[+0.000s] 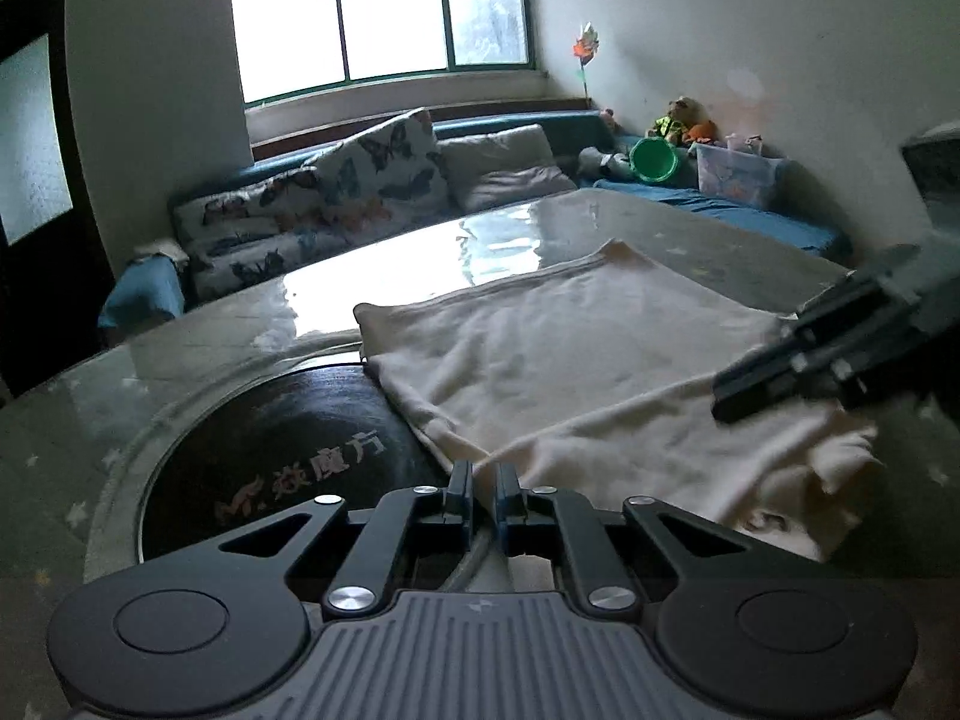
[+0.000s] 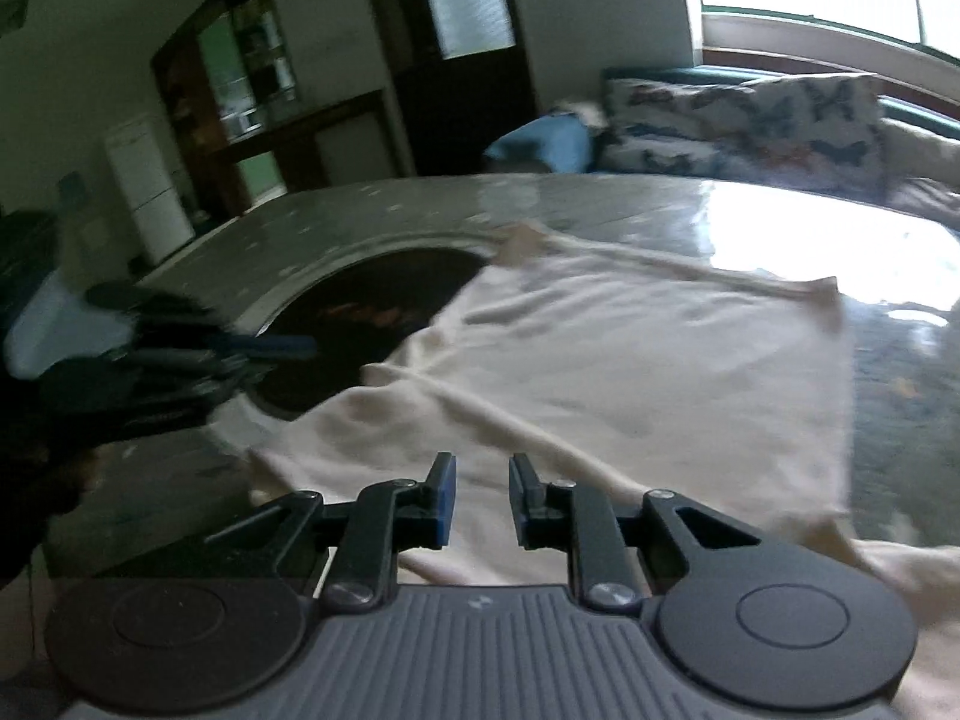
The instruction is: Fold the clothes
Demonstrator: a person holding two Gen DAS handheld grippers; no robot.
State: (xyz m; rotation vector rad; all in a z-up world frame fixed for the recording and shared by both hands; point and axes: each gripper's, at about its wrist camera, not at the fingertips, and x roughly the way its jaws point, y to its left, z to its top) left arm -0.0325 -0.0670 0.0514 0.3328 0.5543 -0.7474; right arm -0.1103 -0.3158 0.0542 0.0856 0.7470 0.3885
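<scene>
A cream cloth (image 1: 570, 348) lies spread flat on the glass-topped table (image 1: 420, 252), with its near right corner bunched up. In the right wrist view the same cloth (image 2: 630, 360) shows a diagonal crease. My left gripper (image 1: 483, 471) is shut just before the cloth's near left fold. I see nothing pinched between its pads, and it appears blurred at the left of the right wrist view (image 2: 312, 348), just short of the cloth's edge. My right gripper (image 2: 480, 468) hovers over the near part of the cloth, jaws slightly apart and nothing between them. It also enters the left wrist view (image 1: 720, 402).
A dark round inset (image 1: 270, 438) with lettering sits in the table, partly under the cloth. Behind the table runs a sofa with butterfly cushions (image 1: 336, 198), a green bowl (image 1: 654, 159) and a plastic box (image 1: 735, 174). A white fridge (image 2: 150, 180) stands by the far wall.
</scene>
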